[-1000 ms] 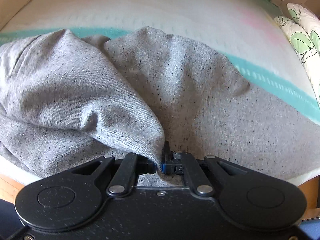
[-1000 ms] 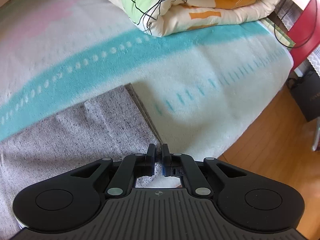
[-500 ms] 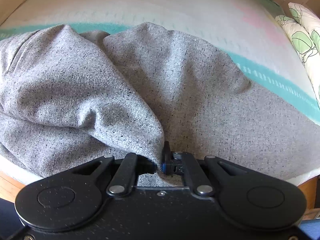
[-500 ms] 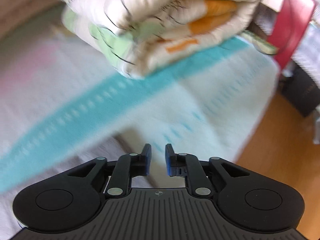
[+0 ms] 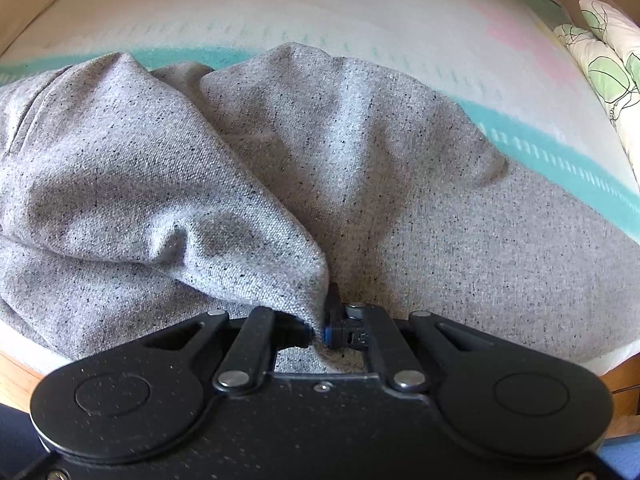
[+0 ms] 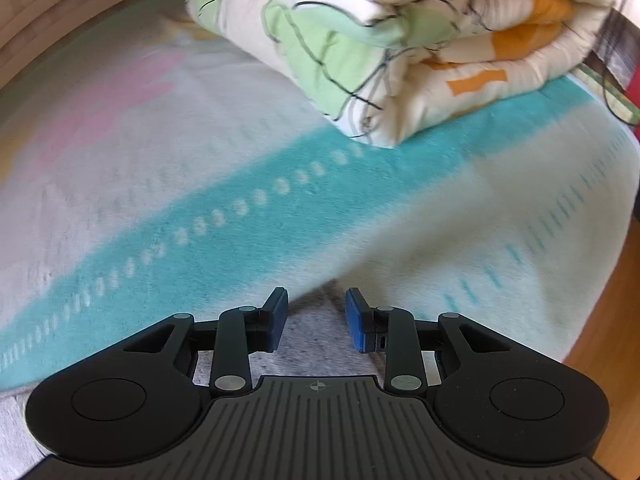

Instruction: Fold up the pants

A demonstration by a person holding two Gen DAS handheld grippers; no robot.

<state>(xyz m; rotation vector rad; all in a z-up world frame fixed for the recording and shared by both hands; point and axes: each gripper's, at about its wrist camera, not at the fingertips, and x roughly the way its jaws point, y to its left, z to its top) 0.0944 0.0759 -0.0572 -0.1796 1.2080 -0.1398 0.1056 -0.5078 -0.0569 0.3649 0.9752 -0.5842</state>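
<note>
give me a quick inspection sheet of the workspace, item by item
surface: bed blanket, pale with a teal stripe and pink patches
job's things: grey pants, bunched into raised folds on the left, flatter to the right; one corner shows in the right wrist view
clutter: folded quilt with green and orange print, resting on the blanket
grippers: left gripper shut on a fold of the pants; right gripper open, jaws just been opening, above the pants corner without gripping it
cables: thin dark loop at the right edge of the right wrist view; cannot tell what it is
surroundings: wooden bed frame; wood floor
</note>
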